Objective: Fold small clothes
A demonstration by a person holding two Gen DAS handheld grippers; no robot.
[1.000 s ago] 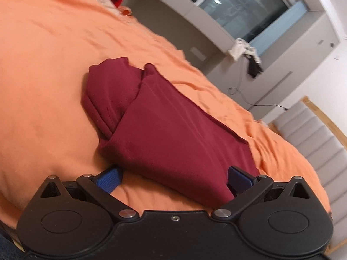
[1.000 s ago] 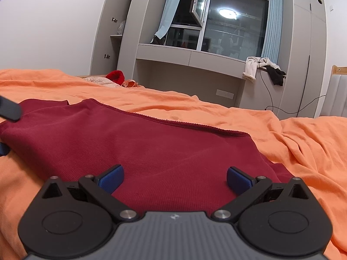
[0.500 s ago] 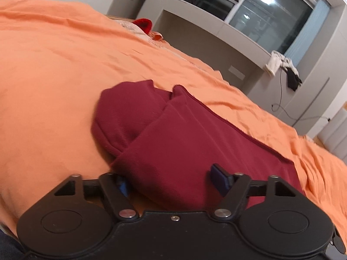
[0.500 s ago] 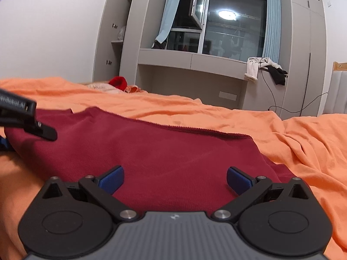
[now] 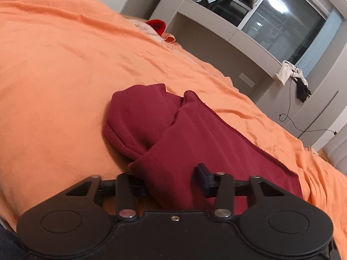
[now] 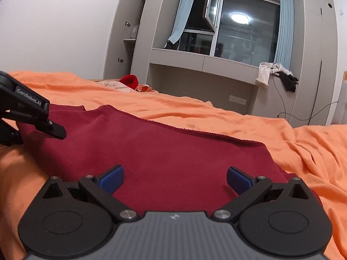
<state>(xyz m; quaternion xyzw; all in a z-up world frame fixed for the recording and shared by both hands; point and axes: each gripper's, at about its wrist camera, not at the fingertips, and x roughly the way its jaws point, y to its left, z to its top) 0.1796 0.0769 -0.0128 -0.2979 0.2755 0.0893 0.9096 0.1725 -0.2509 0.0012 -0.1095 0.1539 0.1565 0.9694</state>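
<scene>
Item: dark red knit garment (image 5: 195, 138), lying on the orange bedsheet (image 5: 54, 86), partly folded, one rounded end doubled over at the left.

Handling (judged): soft, light, limp knit — it drapes and bunches, will not hold a crease unaided, and is not fragile. Best taken at a doubled near edge or corner, both layers pinched together, so the fold lifts as one.

Left gripper (image 5: 171, 182): jaws narrowed around the near fold of the garment, cloth bunched between the blue pads; whether they pinch it fully, I cannot tell.

Right gripper (image 6: 174, 178): jaws spread wide, released, over the garment's near edge, holding nothing.

Views: the left wrist camera alone shows the rolled end and its overlapping layers; the right wrist camera alone shows the flat spread, the far stitched hem (image 6: 195, 131) — and the left gripper's finger from the side.
</scene>
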